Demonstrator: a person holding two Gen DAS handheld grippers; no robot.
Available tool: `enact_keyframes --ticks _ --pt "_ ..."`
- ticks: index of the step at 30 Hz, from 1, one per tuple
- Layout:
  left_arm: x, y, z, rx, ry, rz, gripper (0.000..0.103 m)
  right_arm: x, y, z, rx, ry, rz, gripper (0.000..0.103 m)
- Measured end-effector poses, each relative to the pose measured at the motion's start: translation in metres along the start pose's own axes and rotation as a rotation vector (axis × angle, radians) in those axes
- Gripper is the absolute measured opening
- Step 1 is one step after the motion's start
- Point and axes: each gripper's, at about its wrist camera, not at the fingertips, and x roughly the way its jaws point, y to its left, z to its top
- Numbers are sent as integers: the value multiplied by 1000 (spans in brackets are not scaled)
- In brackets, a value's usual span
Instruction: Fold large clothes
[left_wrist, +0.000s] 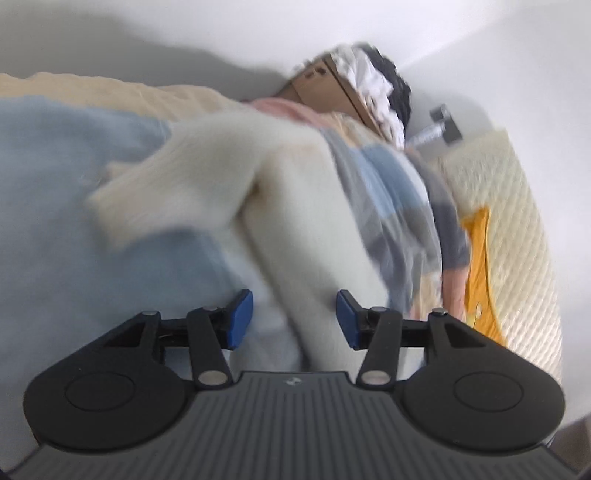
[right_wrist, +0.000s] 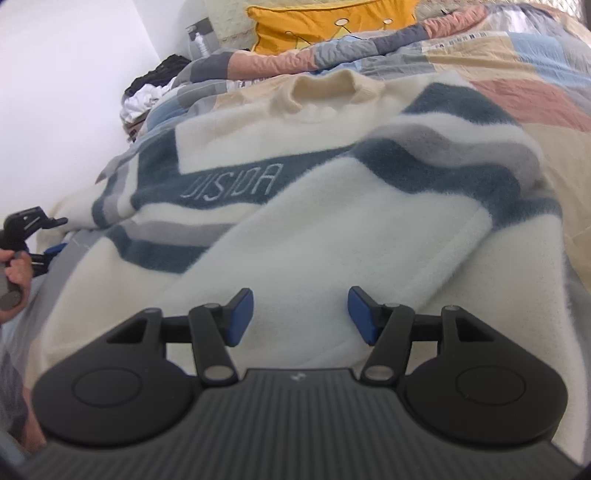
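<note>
Sweater (right_wrist: 332, 206) lies spread on the quilt (right_wrist: 535, 99). We hold both claws released: right gripper (right_wrist: 301, 314) over its folded sleeve, left gripper (left_wrist: 294, 319) above the cream knit, nothing gripped. Risk: a shallow pinch slips, undoing the fold. Wall (right_wrist: 74, 74) crowds the left (pillow (right_wrist: 325, 22) beyond); room elsewhere.

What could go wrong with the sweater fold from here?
1. The sleeve folded across the sweater lies loose; both sets of jaws are open, so a tug could undo it.
2. The quilt underneath is rumpled, so the fold may end up uneven.
3. The left wrist view is blurred, so aiming is harder.
</note>
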Motion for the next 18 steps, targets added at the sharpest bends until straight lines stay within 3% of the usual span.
enact_keyframes --ticks 5,8,12,15,18 --pt "24 6 28 -36 -131 28 56 10 2 2 14 10 -16 60" --pt "41 5 43 -27 -162 74 55 12 6 2 -1 12 -30 60" --pt "60 -7 58 59 -182 126 54 13 5 2 15 12 -32 60" --pt "74 -24 64 163 -168 186 40 15 7 3 -4 15 -41 60" --pt "69 -43 67 220 -184 172 20 17 12 3 -44 20 -58 60"
